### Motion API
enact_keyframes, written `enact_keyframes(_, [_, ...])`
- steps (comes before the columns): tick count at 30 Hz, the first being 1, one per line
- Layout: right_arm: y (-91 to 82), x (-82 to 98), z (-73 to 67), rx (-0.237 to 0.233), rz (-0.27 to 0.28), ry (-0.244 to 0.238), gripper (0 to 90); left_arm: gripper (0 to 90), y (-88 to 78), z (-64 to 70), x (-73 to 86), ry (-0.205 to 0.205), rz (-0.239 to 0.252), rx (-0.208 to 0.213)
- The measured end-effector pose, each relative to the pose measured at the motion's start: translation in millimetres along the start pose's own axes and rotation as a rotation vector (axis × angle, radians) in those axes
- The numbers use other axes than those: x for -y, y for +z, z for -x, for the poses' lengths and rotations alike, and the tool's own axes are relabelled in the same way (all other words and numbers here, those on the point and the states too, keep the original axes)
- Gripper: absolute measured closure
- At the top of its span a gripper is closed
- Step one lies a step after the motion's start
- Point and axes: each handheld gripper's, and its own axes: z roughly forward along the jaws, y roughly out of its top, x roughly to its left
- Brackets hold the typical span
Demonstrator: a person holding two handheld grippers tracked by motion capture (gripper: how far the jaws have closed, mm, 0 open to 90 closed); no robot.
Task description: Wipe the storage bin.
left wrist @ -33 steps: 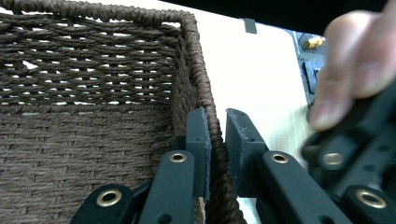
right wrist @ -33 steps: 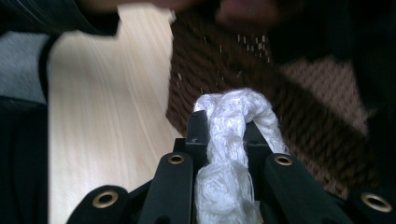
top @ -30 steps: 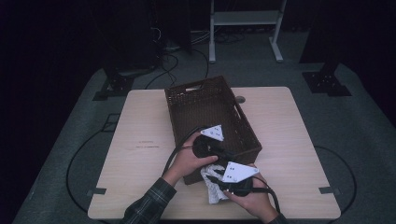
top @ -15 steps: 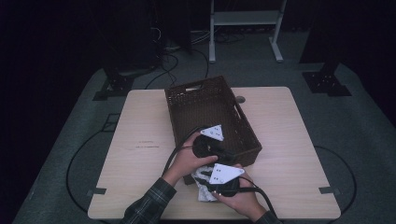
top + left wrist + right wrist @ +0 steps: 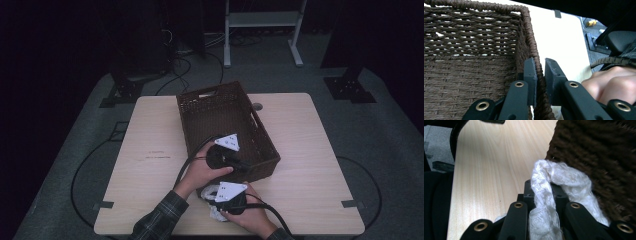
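Note:
A brown wicker basket [image 5: 210, 95] stands in the middle of the light wooden table [image 5: 310, 135]. My left gripper [image 5: 243, 167] sits at the basket's near wall. In the left gripper view the gripper [image 5: 539, 67] is shut on the woven rim, one jaw inside the basket [image 5: 474, 75] and one outside. My right gripper [image 5: 216, 194] is just in front of the basket, low over the table. It is shut on a white cloth [image 5: 571, 182] that bunches up between its jaws [image 5: 543, 187] and drapes against the basket's outer wall. Part of the cloth [image 5: 216, 214] shows under the right hand.
Bare table lies to the left [image 5: 150, 150] and right of the basket. A small round grommet [image 5: 257, 106] sits behind the basket. Cables [image 5: 182, 172] trail from both grippers toward the near edge. Dark stands and a white frame [image 5: 260, 20] are on the floor beyond.
My right gripper has moved left and down with the white cloth, closer to the table in front of the basket. The left gripper has stayed on the rim.

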Motion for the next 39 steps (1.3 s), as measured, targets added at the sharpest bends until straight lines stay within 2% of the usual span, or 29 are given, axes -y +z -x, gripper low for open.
enact_keyframes(3, [1.2,3.0,-1.6,-0.009,-0.013,0.007,78.0,79.2,-0.1,0.3,0.1,0.001,0.000,-0.002])
enact_keyframes(6, [-7.7,2.9,-1.6,-0.001,-0.010,0.004,78.0,79.2,0.0,0.3,0.2,0.000,0.001,-0.001])
enact_keyframes(12, [-41.2,6.5,2.7,0.018,0.016,0.043,77.9,79.2,0.2,-0.1,0.2,-0.007,0.005,0.001])
enact_keyframes(16, [-65.3,13.3,8.0,0.045,0.027,0.089,77.8,79.2,0.1,-0.1,0.3,-0.006,0.005,0.001])
enact_keyframes(23, [-105.5,35.4,23.3,0.135,0.017,0.141,77.7,79.1,0.3,-0.3,0.3,-0.006,0.005,0.001])
enact_keyframes(27, [-129.9,49.8,34.1,0.194,0.012,0.193,77.7,79.1,0.0,-0.7,0.2,-0.004,0.001,0.001])
enact_keyframes(34, [-168.6,76.4,54.9,0.343,-0.018,0.268,77.7,79.1,0.1,-0.2,0.3,-0.008,0.003,0.002])
enact_keyframes(35, [-174.4,80.7,60.0,0.373,-0.026,0.285,77.7,79.1,0.2,-0.2,0.3,-0.008,0.003,0.002])
enact_keyframes(39, [-186.5,92.2,79.7,0.439,-0.057,0.332,77.7,79.1,0.1,-0.6,0.2,-0.006,0.002,0.003])
